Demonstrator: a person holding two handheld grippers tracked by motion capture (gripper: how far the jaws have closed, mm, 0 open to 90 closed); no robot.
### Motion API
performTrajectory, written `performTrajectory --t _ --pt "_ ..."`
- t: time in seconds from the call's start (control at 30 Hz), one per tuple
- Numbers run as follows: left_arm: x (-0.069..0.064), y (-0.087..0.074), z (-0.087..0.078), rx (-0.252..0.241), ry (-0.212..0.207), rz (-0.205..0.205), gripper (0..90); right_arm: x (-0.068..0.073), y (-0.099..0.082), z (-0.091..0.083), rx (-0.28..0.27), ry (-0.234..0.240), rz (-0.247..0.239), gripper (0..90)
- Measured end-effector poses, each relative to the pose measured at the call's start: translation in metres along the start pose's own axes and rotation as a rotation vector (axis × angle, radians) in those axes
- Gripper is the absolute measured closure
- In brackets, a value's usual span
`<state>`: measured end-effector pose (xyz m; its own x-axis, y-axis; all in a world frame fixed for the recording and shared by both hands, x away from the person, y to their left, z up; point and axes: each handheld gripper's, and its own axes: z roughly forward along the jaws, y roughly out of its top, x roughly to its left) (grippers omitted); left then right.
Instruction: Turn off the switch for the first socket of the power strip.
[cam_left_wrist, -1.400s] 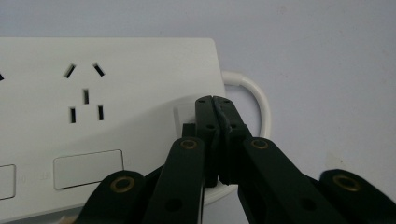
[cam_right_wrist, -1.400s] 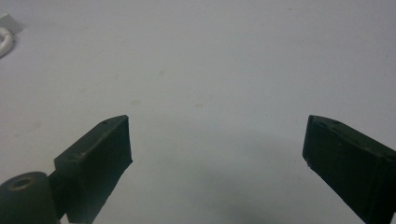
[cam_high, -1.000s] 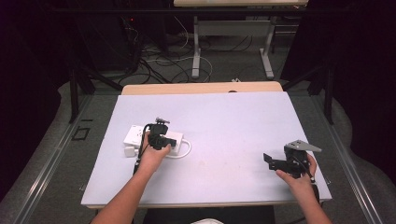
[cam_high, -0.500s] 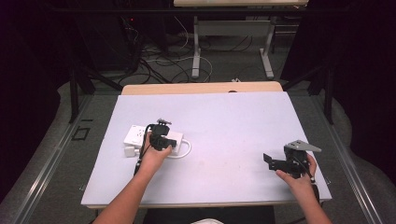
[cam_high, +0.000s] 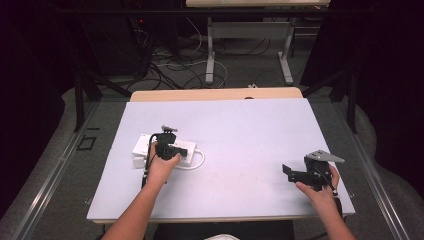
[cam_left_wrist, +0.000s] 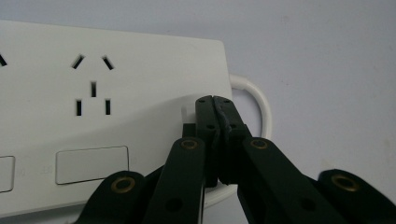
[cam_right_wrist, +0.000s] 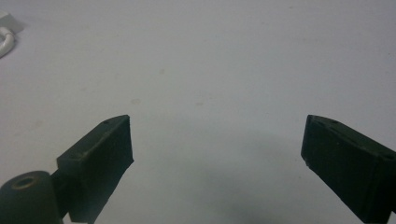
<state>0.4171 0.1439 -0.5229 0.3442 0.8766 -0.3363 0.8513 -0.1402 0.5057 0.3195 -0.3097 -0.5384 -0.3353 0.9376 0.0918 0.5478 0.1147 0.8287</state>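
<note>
Left tool (cam_left_wrist: 215, 105) shifted slightly over power strip (cam_left_wrist: 116, 79), sockets visible close-up

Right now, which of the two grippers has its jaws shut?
The left gripper, over the white power strip: its jaws meet. The right gripper stands wide open above bare table.

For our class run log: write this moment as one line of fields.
left gripper: shut, tips over white power strip near its cable end | right gripper: open, empty, above bare table | cable: looped beside strip
</note>
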Motion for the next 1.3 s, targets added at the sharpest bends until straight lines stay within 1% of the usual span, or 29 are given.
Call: performTrajectory --t 0.03,0.1,0.17,0.2,0.23,0.27,0.47,0.5,0.57,0.67,0.7,0.83,0.87,0.93,0.97,1.0,1.03,1.07,1.1,1.27,1.3 --pt "0.0002 0.0001 -0.0004 0.003 0.007 0.011 90.0 0.0001 -0.0001 0.0004 0.001 -0.001 0.001 8.4" --pt "0.0 0.0002 -0.0009 0.009 0.004 0.009 90.0 0.0001 -0.0002 0.0005 0.0 0.0 0.002 8.4" --pt "-0.0004 0.0 -0.0004 0.002 0.012 0.007 90.0 0.0 -0.0002 0.0008 -0.001 0.0 -0.003 8.4" --pt "-0.0001 0.0003 -0.0009 0.01 0.005 0.008 90.0 0.0001 -0.0002 0.001 -0.001 0.0 -0.004 8.4" --pt "-0.0008 -0.0002 -0.0002 -0.001 0.014 0.007 90.0 0.0002 -0.0002 0.0011 -0.001 0.0 -0.001 8.4" --pt "-0.0016 -0.0003 0.0 0.0 0.008 -0.001 90.0 0.0009 -0.0003 0.0012 0.001 0.001 0.007 8.4" --pt "-0.0018 -0.0002 0.0 0.001 0.011 0.003 90.0 0.0006 -0.0003 0.0017 0.001 0.0 0.007 8.4" --pt "-0.0014 0.0001 -0.0004 0.003 0.018 0.011 90.0 0.0003 -0.0004 0.0017 0.002 0.0 0.007 8.4" --pt "-0.0018 -0.0002 0.0 0.0 0.01 0.001 90.0 0.0003 -0.0005 0.0018 0.003 0.0 0.008 8.4" --pt "-0.002 -0.0001 0.0 0.0 0.011 0.003 90.0 -0.0005 -0.0005 0.0021 0.001 0.0 0.005 8.4" --pt "-0.0016 0.0001 -0.0003 0.002 0.016 0.011 90.0 -0.0008 -0.0005 0.0019 0.002 0.001 0.005 8.4" --pt "-0.0012 0.0004 -0.0005 0.002 0.015 0.009 90.0 -0.001 -0.0006 0.0023 -0.002 -0.006 0.007 8.4" --pt "-0.0011 0.0007 -0.0011 0.007 0.007 0.008 89.9 -0.001 -0.0005 0.0024 -0.004 -0.007 0.009 8.4" --pt "-0.0022 0.0004 -0.0007 -0.002 0.011 0.0 89.7 -0.0015 -0.0005 0.0023 -0.003 -0.006 0.01 8.4" --pt "-0.0023 0.0004 -0.0007 -0.003 0.011 0.006 89.3 -0.0011 -0.0004 0.0021 0.002 -0.005 0.02 8.4" --pt "-0.0027 0.0006 -0.0007 -0.001 0.009 0.007 88.9 -0.0018 -0.0006 0.0019 0.003 -0.003 0.017 8.5" --pt "-0.0031 0.0007 -0.0008 -0.001 0.016 0.008 88.9 -0.0018 -0.0006 0.0019 0.003 -0.003 0.017 8.5" --pt "-0.0033 0.0009 -0.0007 0.001 0.012 0.013 88.3 -0.0021 -0.0008 0.0021 0.002 -0.003 0.02 8.5" --pt "-0.0045 0.001 -0.0004 -0.002 0.015 0.007 87.2 -0.0037 -0.001 0.0023 0.003 -0.002 0.016 8.8" --pt "-0.0073 0.0012 -0.0003 0.003 0.02 0.027 84.7 -0.0046 -0.0011 0.0029 -0.001 -0.009 0.025 9.1" --pt "-0.0082 0.001 -0.0005 0.003 0.023 0.025 84.7 -0.0053 -0.0009 0.0028 -0.002 -0.008 0.018 9.1"
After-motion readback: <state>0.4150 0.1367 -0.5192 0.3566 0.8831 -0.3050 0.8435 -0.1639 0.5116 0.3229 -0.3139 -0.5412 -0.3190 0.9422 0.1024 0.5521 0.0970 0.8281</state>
